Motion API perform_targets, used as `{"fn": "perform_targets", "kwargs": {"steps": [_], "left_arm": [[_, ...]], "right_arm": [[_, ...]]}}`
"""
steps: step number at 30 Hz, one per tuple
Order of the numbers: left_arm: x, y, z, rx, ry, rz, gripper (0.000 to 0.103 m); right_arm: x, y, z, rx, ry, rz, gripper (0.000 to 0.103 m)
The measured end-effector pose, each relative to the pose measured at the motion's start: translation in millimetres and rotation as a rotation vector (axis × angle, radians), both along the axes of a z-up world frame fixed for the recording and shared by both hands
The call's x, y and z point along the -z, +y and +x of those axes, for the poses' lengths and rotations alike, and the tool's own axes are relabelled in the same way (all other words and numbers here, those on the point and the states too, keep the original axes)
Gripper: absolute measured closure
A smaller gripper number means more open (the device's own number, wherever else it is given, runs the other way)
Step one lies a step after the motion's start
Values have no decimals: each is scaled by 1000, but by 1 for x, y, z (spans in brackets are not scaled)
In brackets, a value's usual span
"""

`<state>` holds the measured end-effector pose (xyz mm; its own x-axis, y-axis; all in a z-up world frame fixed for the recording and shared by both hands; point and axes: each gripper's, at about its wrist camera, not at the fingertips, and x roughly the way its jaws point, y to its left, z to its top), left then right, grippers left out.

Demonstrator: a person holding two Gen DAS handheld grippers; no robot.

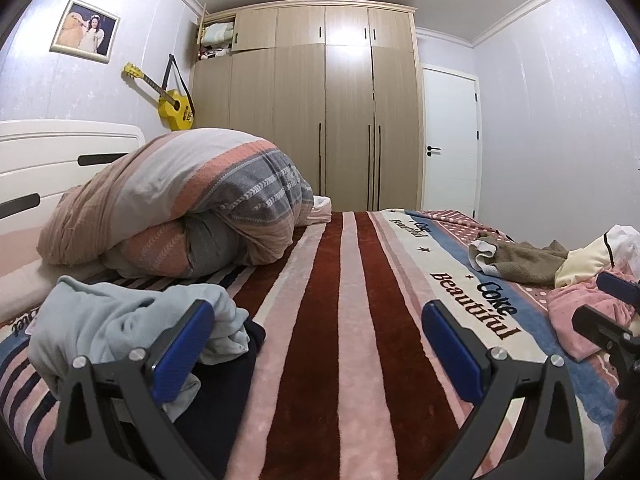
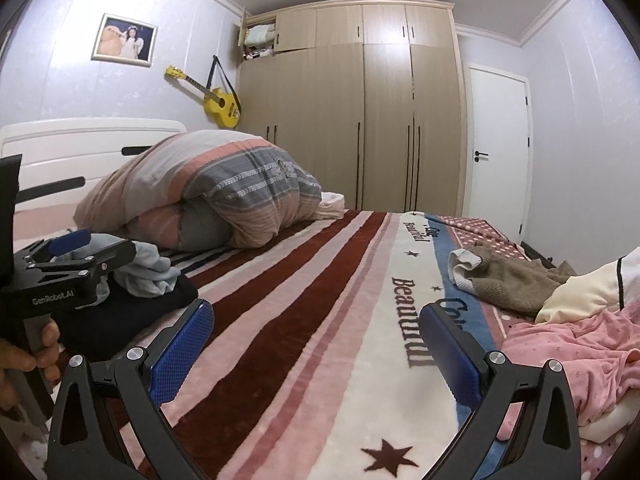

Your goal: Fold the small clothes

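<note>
At the lower left of the right wrist view, bare fingers (image 2: pixel 48 344) are seen wrapped round the grey handle of the left gripper (image 2: pixel 70 246), which is held level above the striped blanket (image 2: pixel 280 320); from this side view its jaws cannot be judged. In its own camera the left gripper (image 1: pixel 320 344) is shown with its blue pads wide apart and nothing held between them, the left pad (image 1: pixel 182 344) lying against a crumpled light blue garment (image 1: pixel 104 320). That garment is piled on a dark navy garment (image 1: pixel 236 364) at the lower left of the frame.

The right gripper (image 2: pixel 320 344) is likewise held low over the blanket, its pads spread apart and empty. Between the two piles, a broad flat stretch of blanket is left bare through the middle of both frames, running back to a rolled duvet (image 1: pixel 180 200) at centre left and the white headboard (image 1: pixel 60 152) behind it.

At the upper centre, a wardrobe (image 1: pixel 320 112) is seen with one top compartment open, folded textiles (image 1: pixel 216 38) stacked inside it.

At the right, a brown garment (image 2: pixel 508 280), a cream garment (image 2: pixel 580 292) and a pink garment (image 2: pixel 568 356) are heaped near the blanket's right edge, the pink one just beside the right pad.
</note>
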<state>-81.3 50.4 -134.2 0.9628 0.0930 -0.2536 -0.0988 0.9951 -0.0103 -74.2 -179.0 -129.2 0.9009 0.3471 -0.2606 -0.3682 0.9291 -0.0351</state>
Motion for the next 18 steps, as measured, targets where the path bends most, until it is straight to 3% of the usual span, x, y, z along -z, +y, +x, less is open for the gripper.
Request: {"fn": "perform_targets", "kwargs": {"steps": [18], "left_arm": [[5, 12, -38, 6, -8, -20, 1]], "right_arm": [[-2, 12, -40, 5, -24, -14, 1]]}}
